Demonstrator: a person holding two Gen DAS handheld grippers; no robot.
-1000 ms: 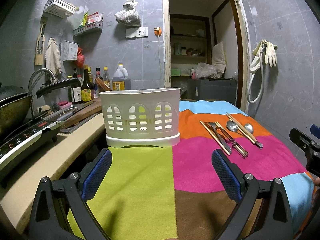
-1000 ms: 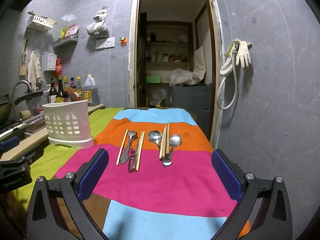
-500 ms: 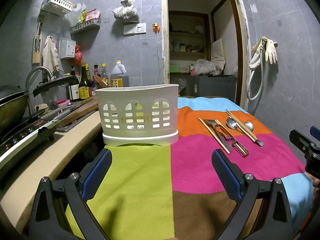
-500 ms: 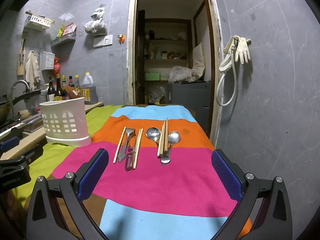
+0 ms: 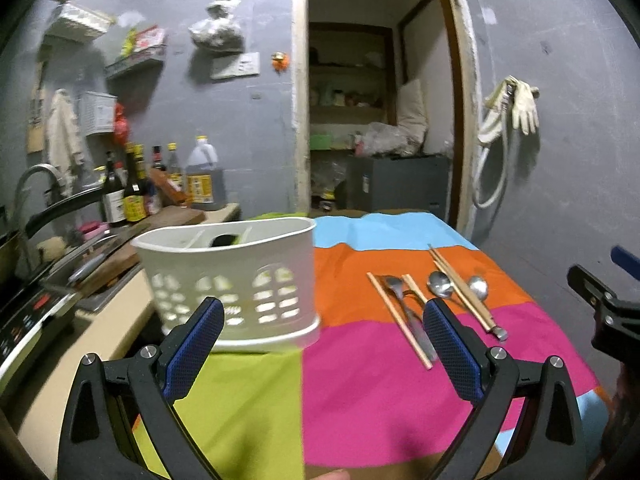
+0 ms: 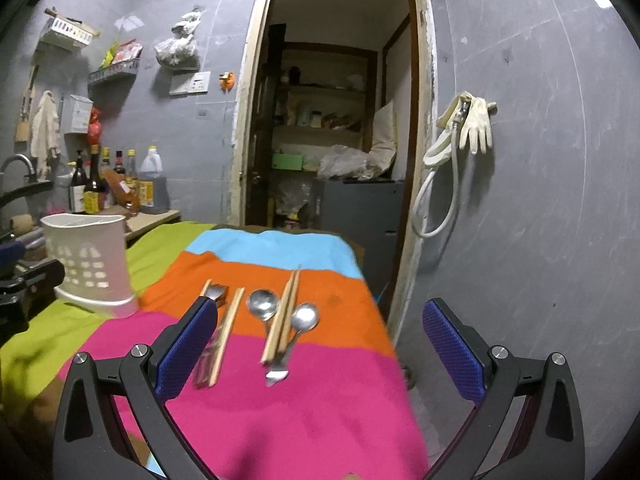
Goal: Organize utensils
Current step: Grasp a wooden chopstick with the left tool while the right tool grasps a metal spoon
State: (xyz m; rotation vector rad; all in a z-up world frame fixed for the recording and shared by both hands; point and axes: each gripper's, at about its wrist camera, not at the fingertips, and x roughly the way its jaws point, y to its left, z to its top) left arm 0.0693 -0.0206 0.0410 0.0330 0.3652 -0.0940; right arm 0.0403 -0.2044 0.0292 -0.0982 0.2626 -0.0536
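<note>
- While both my tongs hang above the striped cloth (image 6: 320, 400), my left gripper (image 5: 320, 344) and right gripper (image 6: 320, 344) stand spread, pinching nothing.
- Beyond my right gripper lie chopsticks (image 6: 282, 318), two spoons (image 6: 262, 304) and a fork (image 6: 216, 294), closely packed.
- Farther left stands the white caddy (image 5: 240, 280), no utensil visibly in it.
- Risk: overlapping pieces may lift together or slip; nudging the light caddy may tip it.
</note>
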